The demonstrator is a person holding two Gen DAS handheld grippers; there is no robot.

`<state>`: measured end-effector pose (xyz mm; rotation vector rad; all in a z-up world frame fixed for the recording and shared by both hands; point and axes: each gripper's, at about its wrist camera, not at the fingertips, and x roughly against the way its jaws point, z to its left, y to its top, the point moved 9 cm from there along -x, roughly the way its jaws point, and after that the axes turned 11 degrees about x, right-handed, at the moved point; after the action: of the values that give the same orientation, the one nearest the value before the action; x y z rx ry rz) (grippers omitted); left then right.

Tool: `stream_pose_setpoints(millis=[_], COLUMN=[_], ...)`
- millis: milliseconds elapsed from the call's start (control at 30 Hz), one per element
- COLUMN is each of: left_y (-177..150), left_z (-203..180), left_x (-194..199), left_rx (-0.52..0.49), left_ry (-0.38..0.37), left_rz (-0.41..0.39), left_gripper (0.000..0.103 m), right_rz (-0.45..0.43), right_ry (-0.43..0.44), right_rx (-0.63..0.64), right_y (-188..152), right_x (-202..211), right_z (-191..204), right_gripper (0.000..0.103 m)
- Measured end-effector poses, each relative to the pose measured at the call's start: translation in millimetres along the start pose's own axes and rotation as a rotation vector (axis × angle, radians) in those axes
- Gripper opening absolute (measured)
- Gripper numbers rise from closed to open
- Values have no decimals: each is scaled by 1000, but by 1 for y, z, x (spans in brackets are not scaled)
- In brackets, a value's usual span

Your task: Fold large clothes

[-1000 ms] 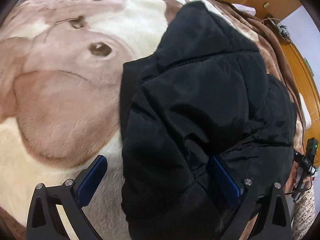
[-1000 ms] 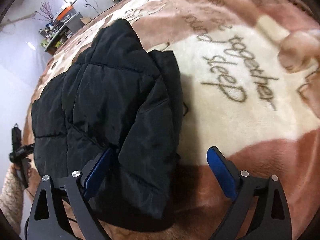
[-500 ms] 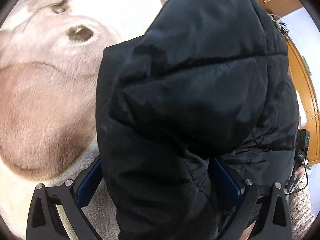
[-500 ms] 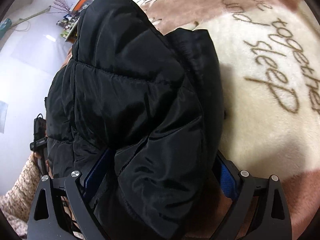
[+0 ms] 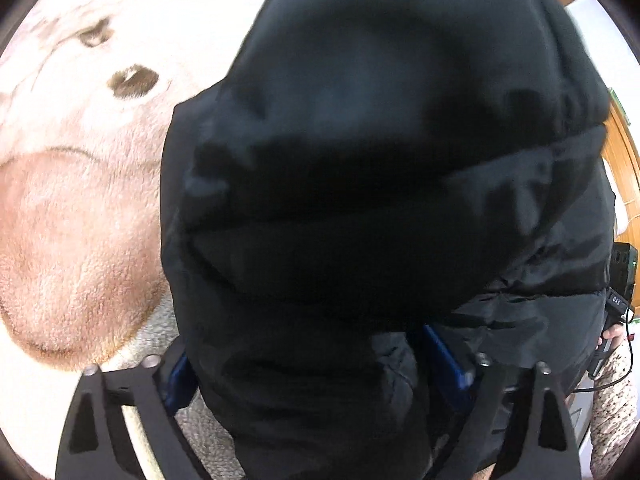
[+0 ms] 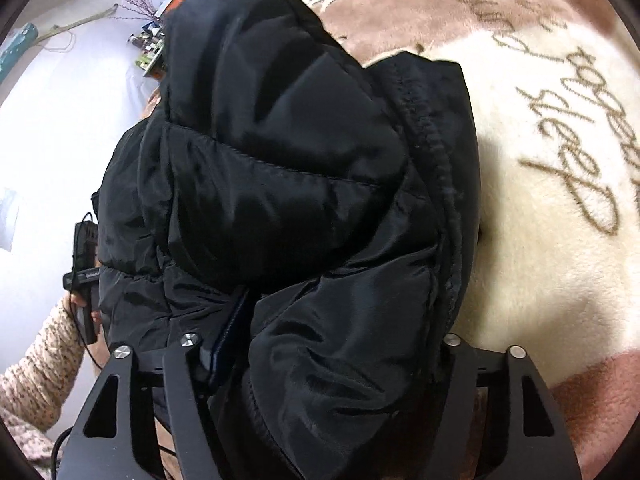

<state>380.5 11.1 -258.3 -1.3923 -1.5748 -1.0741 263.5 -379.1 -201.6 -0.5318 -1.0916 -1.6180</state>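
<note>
Plush printed blanket (image 6: 552, 264); wooden furniture (image 5: 624, 184); cluttered shelf (image 6: 150, 46)

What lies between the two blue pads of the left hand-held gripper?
A bunched fold of the black quilted puffer jacket fills that gap, in the left wrist view.

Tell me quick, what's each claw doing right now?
Left gripper: just been closing, clamped on the black puffer jacket.
Right gripper: just been closing, clamped on the same jacket.

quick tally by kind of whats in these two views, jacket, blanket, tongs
black puffer jacket: 1
plush printed blanket: 1
tongs: 2, the left tongs and the right tongs, each with a bunched part of the jacket between its blue pads, jaws just been closing
total: 4
</note>
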Motion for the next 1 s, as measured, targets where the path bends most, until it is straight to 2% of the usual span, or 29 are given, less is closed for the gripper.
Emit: stream_pose_setpoints(millis=[133, 333, 600, 767, 800, 1000], left_y=[-6, -23, -32, -36, -32, -43], left_z=[-13, -25, -55, -70, -62, -65], left_x=[6, 23, 31, 34, 42, 75], left_rx=[-5, -35, -67, -46, -50, -29], left_ry=[13, 58, 142, 133, 133, 94], left_rz=[-26, -86, -144, -142, -149, -200], left_gripper=[73, 51, 47, 47, 45, 36], right_rz=[4, -11, -5, -22, -26, -45], right_ry=[-95, -182, -295, -325, -341, -372], right_rx=[48, 73, 130, 132, 145, 143], right_y=[0, -2, -5, -3, -3, -1], right_x=[2, 4, -5, -4, -3, 5], right_z=[18, 42, 91, 109, 113, 138], right_gripper=[58, 52, 47, 43, 41, 33])
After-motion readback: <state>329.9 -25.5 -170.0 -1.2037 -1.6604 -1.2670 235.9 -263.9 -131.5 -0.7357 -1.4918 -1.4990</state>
